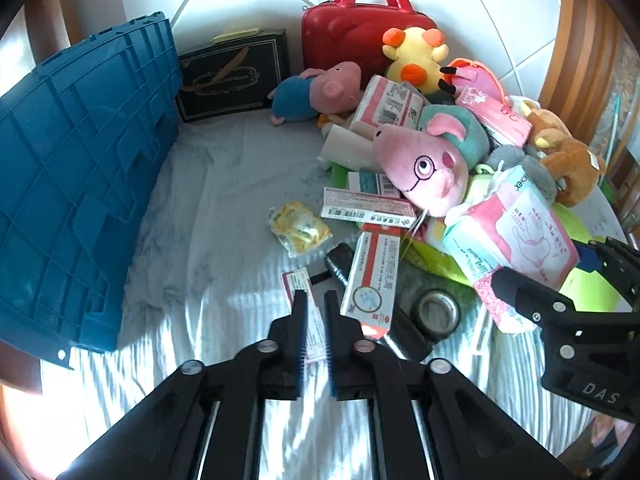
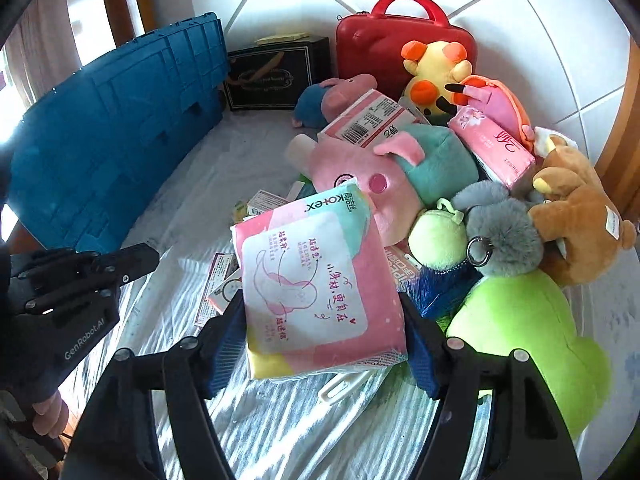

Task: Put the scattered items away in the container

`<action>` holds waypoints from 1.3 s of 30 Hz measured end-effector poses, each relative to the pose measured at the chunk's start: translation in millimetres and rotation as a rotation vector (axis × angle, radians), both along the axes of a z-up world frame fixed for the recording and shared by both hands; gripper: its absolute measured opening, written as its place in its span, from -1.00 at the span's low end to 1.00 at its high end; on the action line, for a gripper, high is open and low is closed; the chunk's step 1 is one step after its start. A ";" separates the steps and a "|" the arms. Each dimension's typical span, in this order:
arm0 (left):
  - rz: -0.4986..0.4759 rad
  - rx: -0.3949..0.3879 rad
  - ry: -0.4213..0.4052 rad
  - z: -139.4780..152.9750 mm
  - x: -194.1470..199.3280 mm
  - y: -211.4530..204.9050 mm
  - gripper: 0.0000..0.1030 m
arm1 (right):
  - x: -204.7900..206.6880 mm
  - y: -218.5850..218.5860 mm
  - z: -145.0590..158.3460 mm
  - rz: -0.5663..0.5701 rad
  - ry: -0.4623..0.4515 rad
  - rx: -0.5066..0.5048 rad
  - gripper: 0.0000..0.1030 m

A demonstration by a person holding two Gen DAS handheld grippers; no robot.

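The right gripper (image 2: 324, 344) is clamped on a Kotex pad pack (image 2: 316, 280), one blue-padded finger against each side. The pack is soft plastic, mostly pink with a mint-green top band and a yellow corner at its near left; a white panel carries pink line art and Chinese lettering. It is tilted, its far edge against the pink pig plush (image 2: 360, 188). It sits at the near left edge of the heap, over the striped bed sheet (image 2: 280, 432).

The left gripper (image 1: 316, 320) hangs low over the sheet with its fingers close together but a narrow gap between them, holding nothing. A small pink-and-white card (image 1: 298, 284) lies directly beneath its tips.

The blue crate (image 1: 80, 180) stands on the left, well apart from the pack, tilted so that only its ribbed outer side shows; its interior cannot be seen.

The heap on the right includes a green plush (image 2: 528, 340), a grey pompom keyring (image 2: 500, 228), a brown bear (image 2: 580, 216), a yellow plush (image 2: 436, 72) and a pink tissue pack (image 2: 492, 144). A red case (image 2: 384, 44) and a black gift bag (image 2: 276, 76) stand against the far wall.
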State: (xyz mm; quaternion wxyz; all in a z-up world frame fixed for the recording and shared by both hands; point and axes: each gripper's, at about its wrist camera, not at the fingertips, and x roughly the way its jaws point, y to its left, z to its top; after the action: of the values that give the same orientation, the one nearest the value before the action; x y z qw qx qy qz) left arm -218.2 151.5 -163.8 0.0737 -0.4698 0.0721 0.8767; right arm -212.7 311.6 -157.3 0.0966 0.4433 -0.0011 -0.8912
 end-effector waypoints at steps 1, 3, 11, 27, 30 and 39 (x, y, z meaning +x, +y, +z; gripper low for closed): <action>0.009 -0.002 -0.010 -5.6 0.1 -1.6 -0.02 | 7.6 0.2 -1.6 -0.002 -0.005 -0.003 0.36; 0.027 -0.007 -0.031 -16.8 0.2 -4.7 0.04 | 19.6 2.7 -7.6 -0.012 -0.025 -0.012 0.36; 0.101 -0.026 -0.114 -61.6 0.9 -17.2 0.04 | 24.7 6.5 -45.6 -0.019 -0.105 -0.052 0.36; 0.126 0.011 -0.200 -118.9 -50.7 -0.1 -0.06 | -29.9 3.2 -86.4 -0.015 -0.162 -0.074 0.36; 0.109 0.013 -0.195 -116.7 -48.7 3.5 -0.45 | -35.8 3.7 -92.7 -0.018 -0.179 -0.072 0.36; 0.124 -0.026 -0.098 -78.5 -21.4 -0.6 -0.45 | -28.9 2.3 -83.4 -0.022 -0.151 -0.067 0.36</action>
State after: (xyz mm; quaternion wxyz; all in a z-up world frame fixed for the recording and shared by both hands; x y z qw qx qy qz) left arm -239.6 150.9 -242.3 0.0167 -0.5165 0.0508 0.8546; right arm -241.6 314.0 -240.7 0.1013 0.5056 -0.0429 -0.8557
